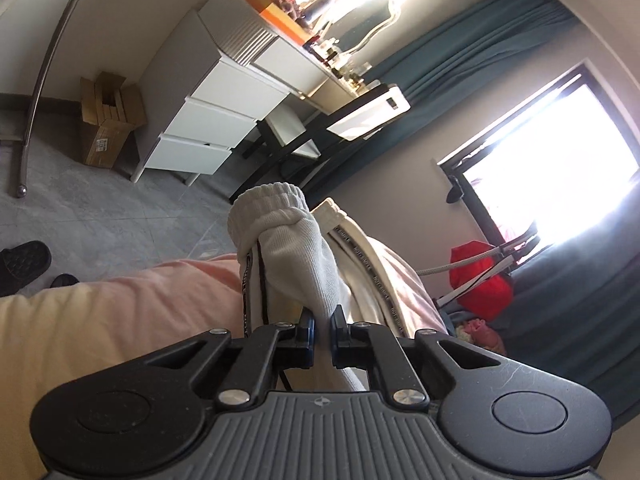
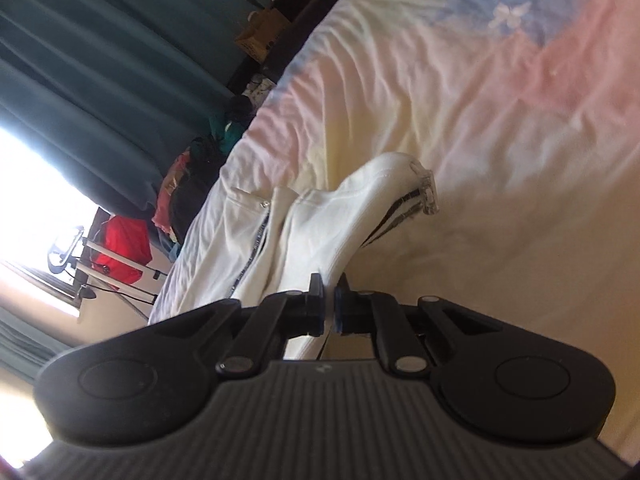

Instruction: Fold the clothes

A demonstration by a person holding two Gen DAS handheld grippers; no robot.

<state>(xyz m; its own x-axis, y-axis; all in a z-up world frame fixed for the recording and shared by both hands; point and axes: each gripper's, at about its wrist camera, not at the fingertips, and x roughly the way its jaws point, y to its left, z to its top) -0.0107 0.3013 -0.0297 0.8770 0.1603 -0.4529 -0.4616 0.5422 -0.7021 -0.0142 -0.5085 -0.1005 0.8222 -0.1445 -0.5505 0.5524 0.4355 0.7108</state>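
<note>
Left wrist view, left tool [image 1: 322, 320] and right tool [image 2: 329, 296] pinching white striped trousers [image 1: 288, 248]

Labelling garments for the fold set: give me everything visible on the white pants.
The white pants look like soft knit joggers: a ribbed, elasticated cuff, dark side stripes and a band of lettering too small to read. A pocket with a small stud shows in the right wrist view. They lie bunched and partly lifted over the pastel bedsheet. The left hand-held gripper pinches the cuffed leg; the right hand-held gripper pinches another fold.
</note>
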